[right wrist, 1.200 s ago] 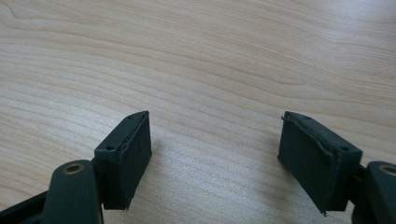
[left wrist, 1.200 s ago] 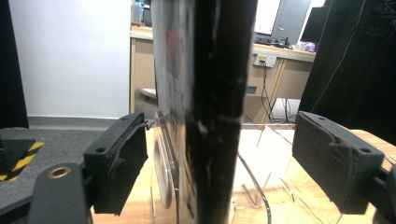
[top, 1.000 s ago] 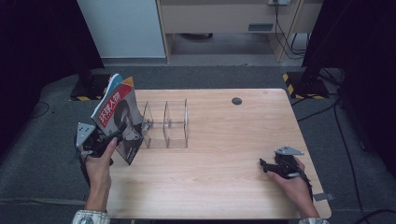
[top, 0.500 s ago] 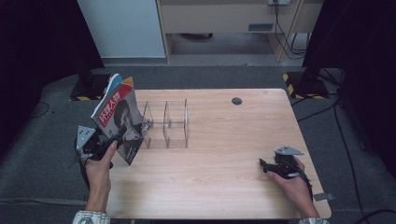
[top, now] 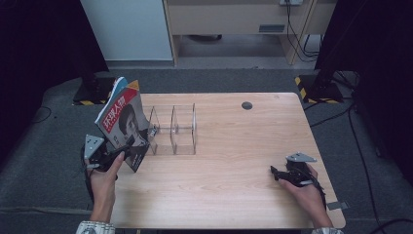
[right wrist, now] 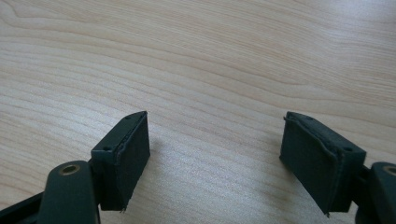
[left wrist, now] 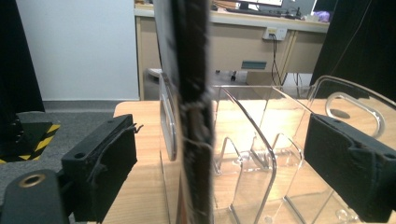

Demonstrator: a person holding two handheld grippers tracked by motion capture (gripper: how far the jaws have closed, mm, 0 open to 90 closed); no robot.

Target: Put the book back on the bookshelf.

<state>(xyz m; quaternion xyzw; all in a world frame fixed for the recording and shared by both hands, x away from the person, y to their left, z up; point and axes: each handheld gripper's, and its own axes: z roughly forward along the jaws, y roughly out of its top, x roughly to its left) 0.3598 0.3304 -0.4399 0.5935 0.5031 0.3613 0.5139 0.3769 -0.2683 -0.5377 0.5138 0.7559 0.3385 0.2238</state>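
Several magazines [top: 122, 119], the front one with a red cover and a face on it, stand tilted at the left end of a clear acrylic rack [top: 178, 129] on the wooden table [top: 234, 146]. My left gripper [top: 127, 148] is at their lower near corner. In the left gripper view its jaws [left wrist: 226, 158] stand wide apart on either side of the magazines' dark edge [left wrist: 191, 93], and neither pad touches it; the rack's dividers [left wrist: 280, 140] lie beyond. My right gripper [top: 278, 173] rests open at the table's right front, with only bare wood [right wrist: 210, 56] between its jaws [right wrist: 215, 158].
A small black round disc [top: 247, 105] sits in the tabletop near the far edge. The rack's middle and right slots hold nothing. Beyond the table stand a white panel [top: 129, 29] and a wooden cabinet [top: 234, 19], with striped stand bases [top: 311, 87] on the floor.
The left hand and gripper have slid slightly toward the table's near left. The magazines stay leaning in the rack. The right gripper has not moved.
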